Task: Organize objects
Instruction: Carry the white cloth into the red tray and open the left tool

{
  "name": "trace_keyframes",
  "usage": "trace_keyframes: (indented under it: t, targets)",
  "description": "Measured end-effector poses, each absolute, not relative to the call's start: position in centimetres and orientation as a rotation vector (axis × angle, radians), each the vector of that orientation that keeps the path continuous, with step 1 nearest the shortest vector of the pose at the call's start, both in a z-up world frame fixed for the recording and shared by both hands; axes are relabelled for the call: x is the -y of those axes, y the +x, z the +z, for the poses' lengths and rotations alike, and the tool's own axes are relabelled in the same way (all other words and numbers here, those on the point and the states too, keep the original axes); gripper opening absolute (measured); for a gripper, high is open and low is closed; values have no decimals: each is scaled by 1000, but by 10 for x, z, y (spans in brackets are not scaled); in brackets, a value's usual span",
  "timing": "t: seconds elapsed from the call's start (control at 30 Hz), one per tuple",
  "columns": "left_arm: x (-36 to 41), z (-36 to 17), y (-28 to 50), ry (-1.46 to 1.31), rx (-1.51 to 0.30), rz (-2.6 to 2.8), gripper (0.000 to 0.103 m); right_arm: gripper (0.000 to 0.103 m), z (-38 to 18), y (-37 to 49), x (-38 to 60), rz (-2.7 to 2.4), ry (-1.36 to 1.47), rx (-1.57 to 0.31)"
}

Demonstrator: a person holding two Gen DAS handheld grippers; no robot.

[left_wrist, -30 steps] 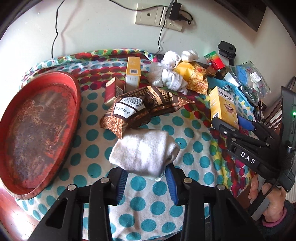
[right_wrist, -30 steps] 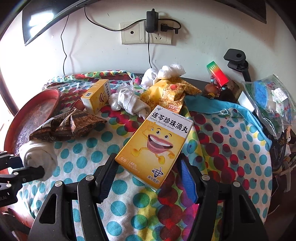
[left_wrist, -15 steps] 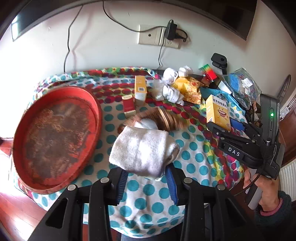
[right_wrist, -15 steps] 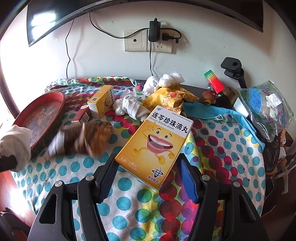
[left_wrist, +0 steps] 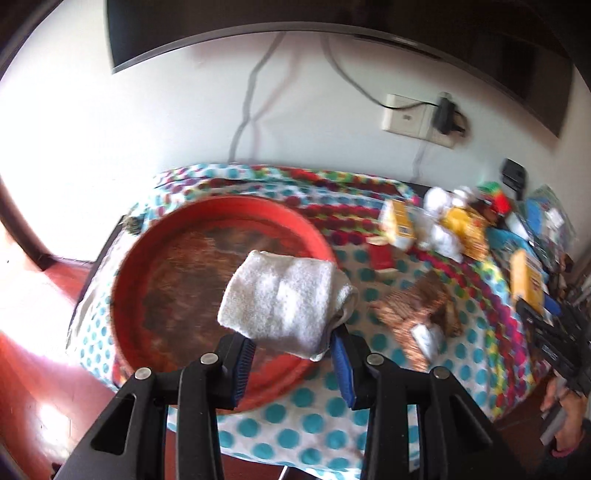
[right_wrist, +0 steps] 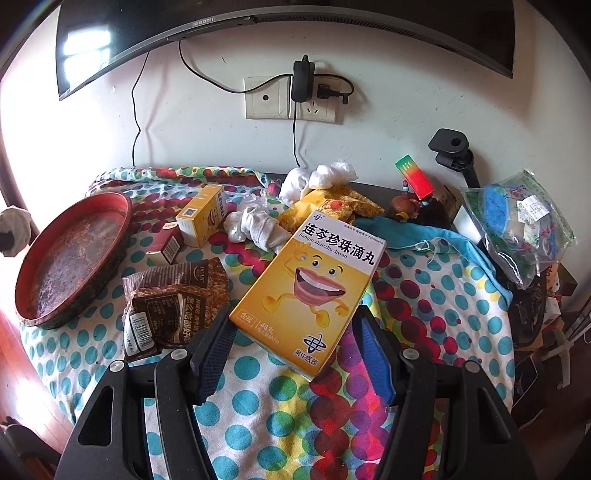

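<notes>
The left tongs [left_wrist: 291,350] pinch a rolled white towel [left_wrist: 280,295] between the blue pads and hold it up in the air over the big red tray [left_wrist: 147,258]. The tray sits on the left end of the bench, on a cloth with blue dots [right_wrist: 240,424]. The right tongs [right_wrist: 291,354] are closed on a yellow box [right_wrist: 310,291] with a laughing cartoon face – it reads "连芩珍珠滴丸" and "48丸" – and its far end tips up over the cloth. Just left of it lies a brown snack bag [right_wrist: 173,302] with a barcode and the word "OCAK". Behind that stand a small yellow box [right_wrist: 203,216] with a square code, a little red box [right_wrist: 168,245] and some balled white socks [right_wrist: 258,225]. On the wall is a screen marked "Xiaomi" [right_wrist: 207,20] – a black plug [right_wrist: 303,81] sits in the socket below it.
</notes>
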State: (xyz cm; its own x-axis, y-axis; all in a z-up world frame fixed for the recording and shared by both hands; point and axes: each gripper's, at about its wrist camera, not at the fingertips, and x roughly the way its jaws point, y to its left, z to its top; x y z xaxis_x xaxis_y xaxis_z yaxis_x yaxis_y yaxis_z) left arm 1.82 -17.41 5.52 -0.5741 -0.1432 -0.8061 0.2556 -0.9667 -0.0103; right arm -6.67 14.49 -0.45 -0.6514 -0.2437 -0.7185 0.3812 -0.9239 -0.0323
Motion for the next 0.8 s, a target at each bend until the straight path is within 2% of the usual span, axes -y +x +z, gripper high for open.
trace_keyframes:
  t: [0.27, 0.8]
  targets:
    - [250, 18, -6, 1376, -259, -2482, 39, 62, -7, -71, -133, -2562, 1098, -284]
    - [318, -44, -73, 1485, -266, -2422, 39, 62, -6, -76, -77, -2543, 1101, -405]
